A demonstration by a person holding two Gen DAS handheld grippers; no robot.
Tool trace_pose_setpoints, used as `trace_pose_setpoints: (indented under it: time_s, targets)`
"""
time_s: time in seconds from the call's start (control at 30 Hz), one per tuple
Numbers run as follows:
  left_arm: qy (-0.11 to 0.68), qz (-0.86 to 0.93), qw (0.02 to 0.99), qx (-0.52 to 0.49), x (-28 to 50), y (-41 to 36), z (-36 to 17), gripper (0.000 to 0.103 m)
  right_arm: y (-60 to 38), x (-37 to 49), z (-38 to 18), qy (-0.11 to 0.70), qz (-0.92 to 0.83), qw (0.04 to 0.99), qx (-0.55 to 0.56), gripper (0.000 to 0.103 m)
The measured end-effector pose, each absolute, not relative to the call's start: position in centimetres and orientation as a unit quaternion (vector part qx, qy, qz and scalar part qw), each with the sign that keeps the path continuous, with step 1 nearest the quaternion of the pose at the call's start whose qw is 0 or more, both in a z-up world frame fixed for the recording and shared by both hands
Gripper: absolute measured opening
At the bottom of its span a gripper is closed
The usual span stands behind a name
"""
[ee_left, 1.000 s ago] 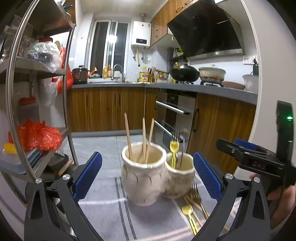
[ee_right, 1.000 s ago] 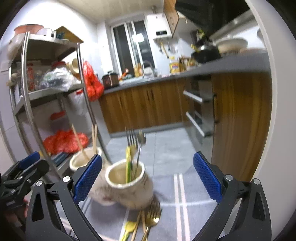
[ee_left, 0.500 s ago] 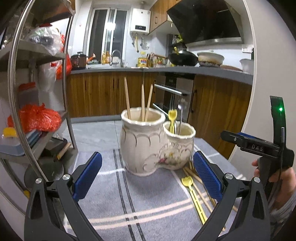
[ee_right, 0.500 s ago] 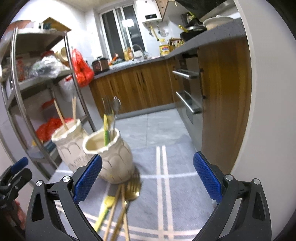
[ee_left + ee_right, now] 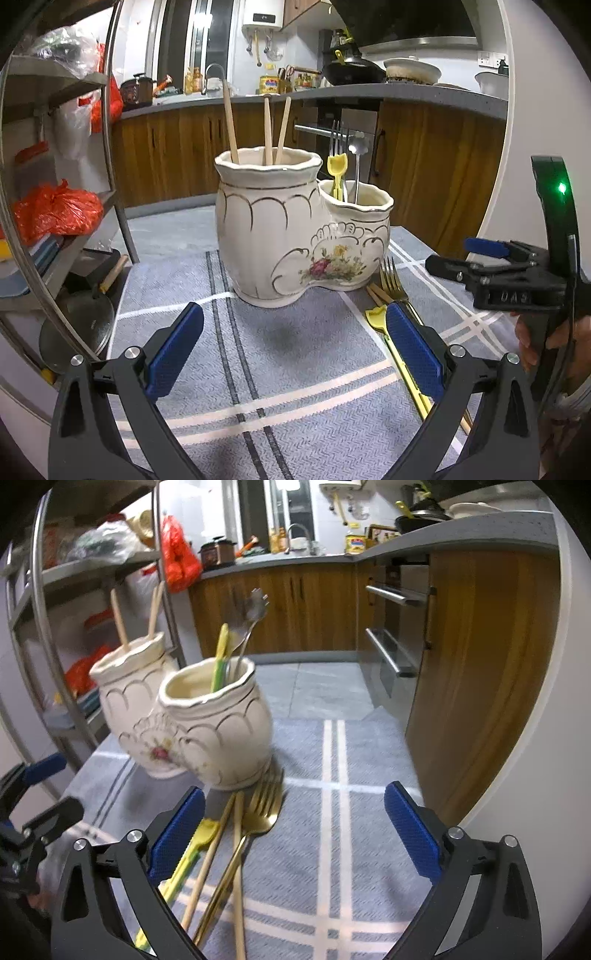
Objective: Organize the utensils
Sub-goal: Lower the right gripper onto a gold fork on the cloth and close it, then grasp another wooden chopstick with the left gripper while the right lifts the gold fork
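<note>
Now both hand-held grippers, left (image 5: 291, 350) and right (image 5: 293, 829), wide apart (nothing held); gold fork (image 5: 258, 812) beside holder (image 5: 221, 731).

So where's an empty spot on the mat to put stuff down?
The mat is bare in front of the holder, between it and the left gripper. In the right wrist view it is also bare to the right of the gold fork, toward the cabinet. It is crowded beside the holder's small cup, where fork, chopsticks and yellow utensil lie together.
</note>
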State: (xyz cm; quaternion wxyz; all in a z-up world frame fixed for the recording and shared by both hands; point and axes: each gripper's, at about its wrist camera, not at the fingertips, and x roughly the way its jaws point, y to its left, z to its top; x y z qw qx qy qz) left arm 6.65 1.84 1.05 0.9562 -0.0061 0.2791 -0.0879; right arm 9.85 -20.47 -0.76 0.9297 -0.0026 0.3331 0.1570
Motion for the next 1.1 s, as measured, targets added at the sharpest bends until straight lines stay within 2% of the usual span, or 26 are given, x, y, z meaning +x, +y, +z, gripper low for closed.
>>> trace_pose_setpoints:
  time_s: [0.1, 0.13, 0.2, 0.27, 0.37, 0.67, 1.1]
  targets:
    - [0.284, -0.095, 0.954, -0.012, 6.8, 2.0, 0.9, 0.097, -19.8, 9.5, -1.1, 0.346, 0.168, 0.923, -0.008, 0.088]
    - [0.284, -0.096, 0.954, -0.014, 6.9, 2.0, 0.9, 0.097, -19.6, 9.4, -1.3, 0.354, 0.169, 0.920, -0.011, 0.080]
    - [0.285, -0.100, 0.953, -0.018, 6.9, 2.2, 0.9, 0.097, -19.1, 9.3, -2.0, 0.370, 0.171, 0.913, -0.012, 0.073]
    - [0.286, -0.102, 0.953, -0.020, 6.9, 2.3, 0.8, 0.097, -18.9, 9.2, -2.5, 0.388, 0.180, 0.904, 0.000, 0.061]
    - [0.286, -0.108, 0.952, -0.019, 6.8, 2.2, 0.8, 0.097, -18.3, 9.1, -2.7, 0.399, 0.183, 0.899, 0.002, 0.053]
    - [0.281, -0.123, 0.951, -0.026, 6.1, 2.6, 1.2, 0.097, -16.6, 9.2, -4.0, 0.431, 0.172, 0.886, -0.007, 0.018]
    - [0.275, -0.122, 0.953, -0.036, 5.8, 3.5, 1.5, 0.097, -17.9, 8.9, -3.6, 0.417, 0.156, 0.895, 0.016, 0.009]
